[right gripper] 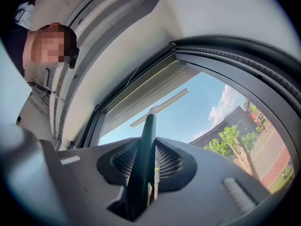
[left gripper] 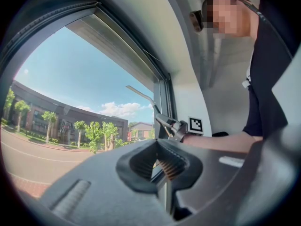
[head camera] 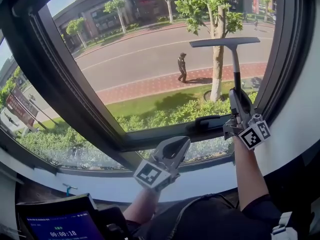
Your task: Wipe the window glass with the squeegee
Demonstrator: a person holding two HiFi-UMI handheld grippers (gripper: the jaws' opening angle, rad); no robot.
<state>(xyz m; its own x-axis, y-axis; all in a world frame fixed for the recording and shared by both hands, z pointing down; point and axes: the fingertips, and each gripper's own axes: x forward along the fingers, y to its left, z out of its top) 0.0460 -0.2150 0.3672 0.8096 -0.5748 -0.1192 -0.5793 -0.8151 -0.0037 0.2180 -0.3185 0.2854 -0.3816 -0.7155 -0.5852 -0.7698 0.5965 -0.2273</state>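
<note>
The squeegee stands upright against the window glass, its blade near the pane's upper right. My right gripper is shut on the lower end of its dark handle. In the right gripper view the handle runs up between the jaws to the pale blade on the glass. My left gripper hovers low in front of the bottom window frame, shut with nothing in it. The left gripper view shows its pads closed together, with the squeegee and right gripper beyond.
A dark window frame borders the pane, with a window handle on the lower rail near my right gripper. A white sill runs below. A tablet with a timer sits at lower left. The white wall is close on the right.
</note>
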